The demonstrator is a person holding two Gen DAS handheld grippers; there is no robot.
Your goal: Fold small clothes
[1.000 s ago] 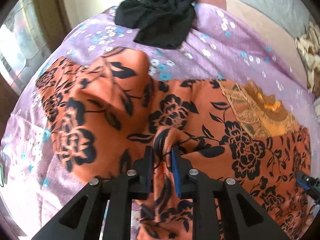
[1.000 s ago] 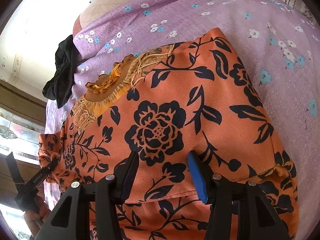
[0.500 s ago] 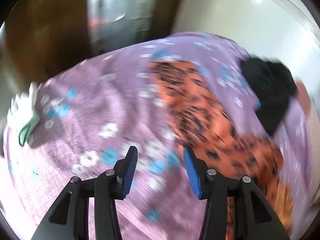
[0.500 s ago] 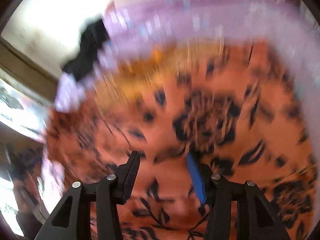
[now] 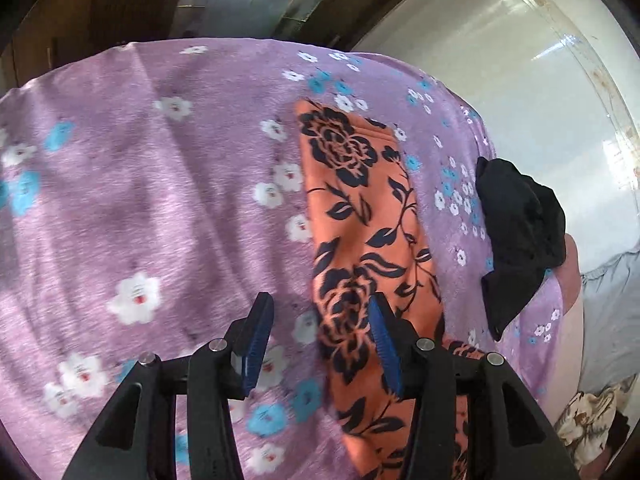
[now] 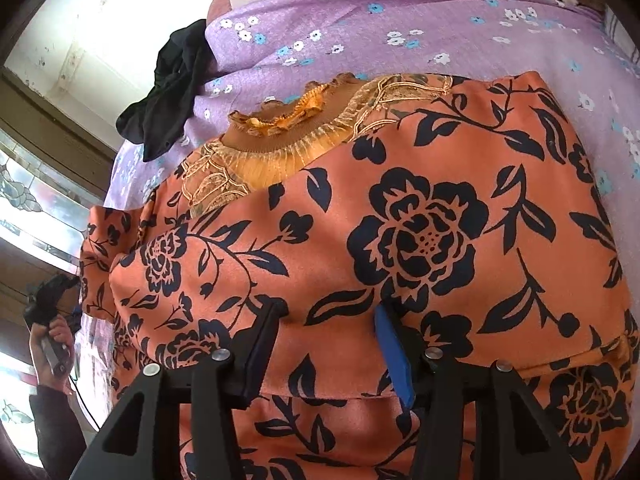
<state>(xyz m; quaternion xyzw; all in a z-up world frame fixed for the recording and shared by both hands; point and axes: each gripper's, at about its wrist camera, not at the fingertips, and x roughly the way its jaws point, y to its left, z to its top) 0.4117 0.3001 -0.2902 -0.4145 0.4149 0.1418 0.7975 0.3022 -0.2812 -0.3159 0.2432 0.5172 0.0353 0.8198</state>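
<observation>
Your left gripper (image 5: 320,336) tilted downward over the purple floral sheet (image 5: 140,200), jaws parted and empty, your right gripper (image 6: 328,344) jaws apart above the orange floral garment (image 6: 420,240), its strip running away from you, black cloth (image 5: 516,236) beyond.

Garment (image 6: 400,240) is lying spread on the bedsheet (image 6: 400,20); dark cloth (image 6: 172,88) is sitting at its ten o'clock on the sheet's edge, apart. Hand (image 6: 52,344) is hovering at eight o'clock, beside the garment's sleeve.
</observation>
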